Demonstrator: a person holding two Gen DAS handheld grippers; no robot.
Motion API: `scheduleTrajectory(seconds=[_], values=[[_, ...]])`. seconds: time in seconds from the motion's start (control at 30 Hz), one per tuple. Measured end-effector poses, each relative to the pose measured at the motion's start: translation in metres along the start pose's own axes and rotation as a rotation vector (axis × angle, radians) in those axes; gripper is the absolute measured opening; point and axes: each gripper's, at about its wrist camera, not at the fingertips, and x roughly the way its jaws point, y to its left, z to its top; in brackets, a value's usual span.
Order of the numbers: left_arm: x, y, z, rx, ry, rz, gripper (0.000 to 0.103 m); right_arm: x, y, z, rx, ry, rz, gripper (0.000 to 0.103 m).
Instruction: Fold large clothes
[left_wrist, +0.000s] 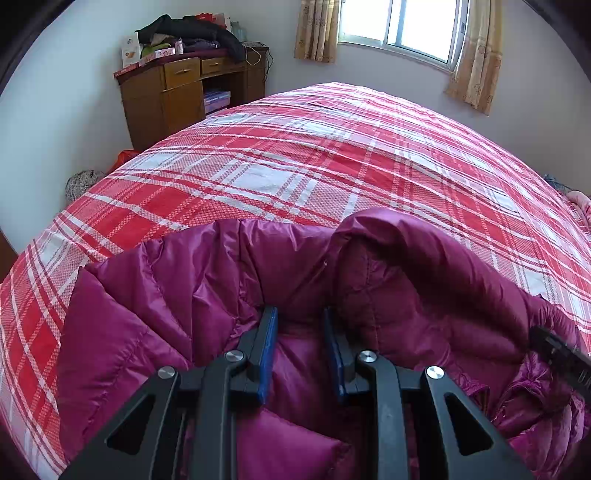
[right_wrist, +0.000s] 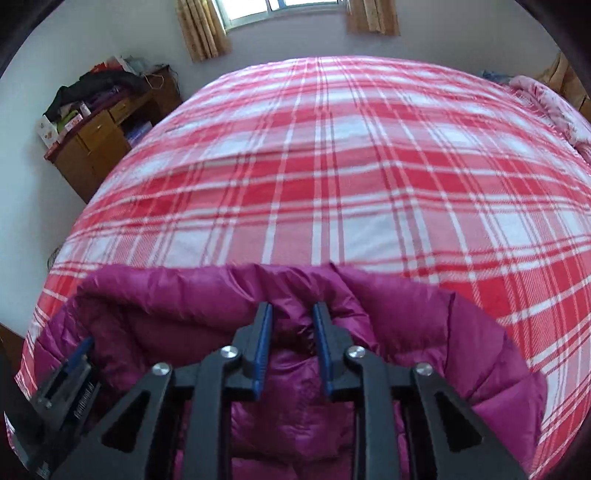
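Left gripper (left_wrist: 300, 314): jaws narrowed, pinching a ridge of my magenta down jacket (left_wrist: 207, 295) between the blue pads. Right gripper (right_wrist: 291, 310): jaws part open around a fold near the collar; whether the pads press it, I cannot tell. Jacket: lies at the near edge of the plaid bedspread (left_wrist: 295, 155). Light, puffy, slick shell, likely to slide; I judge seams and hems the surest holds. Beyond: wooden desk (left_wrist: 177, 92), curtained window (left_wrist: 399, 26).

Bed (left_wrist: 295, 155) w/ red-white plaid cover. Wooden desk (left_wrist: 177, 96) far left, clothes piled on top. Window (left_wrist: 402, 26) far wall, beige curtains (left_wrist: 476, 55).
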Motion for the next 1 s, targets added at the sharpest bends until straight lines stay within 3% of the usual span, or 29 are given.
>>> scheduleTrajectory(seconds=[0.1,0.17,0.27,0.37,0.43,0.53,0.6,0.7,0.8,1.0], values=[[-0.01,0.005,0.002,0.003,0.03,-0.047,0.027,-0.004,0.001,-0.02,-0.115,-0.104,-0.025,0.021],[-0.028,0.009,0.003,0.018,0.047,-0.068,0.027,-0.005,0.007,-0.02,-0.139,-0.106,-0.048,0.022],[-0.066,0.008,0.008,0.051,-0.047,-0.097,0.027,-0.006,0.008,-0.019,-0.146,-0.113,-0.049,0.023],[-0.081,-0.011,0.031,0.098,-0.129,-0.083,0.027,-0.005,0.006,-0.017,-0.139,-0.121,-0.039,0.023],[-0.071,-0.026,0.051,0.101,-0.136,-0.083,0.027,-0.007,0.005,-0.017,-0.135,-0.123,-0.033,0.023],[-0.037,-0.037,0.067,0.1,-0.078,-0.061,0.027,-0.008,0.005,-0.018,-0.133,-0.126,-0.028,0.023],[-0.011,-0.034,0.063,0.081,-0.012,0.002,0.027,-0.008,0.005,-0.018,-0.134,-0.125,-0.03,0.023],[0.014,-0.019,0.037,0.054,0.04,0.016,0.027,-0.008,0.003,-0.019,-0.131,-0.127,-0.023,0.024],[0.014,-0.015,0.024,0.036,0.016,-0.001,0.029,-0.009,0.003,-0.018,-0.131,-0.127,-0.015,0.024],[0.015,-0.027,0.018,0.09,-0.017,0.063,0.029,-0.009,0.003,-0.017,-0.123,-0.125,-0.008,0.025]])
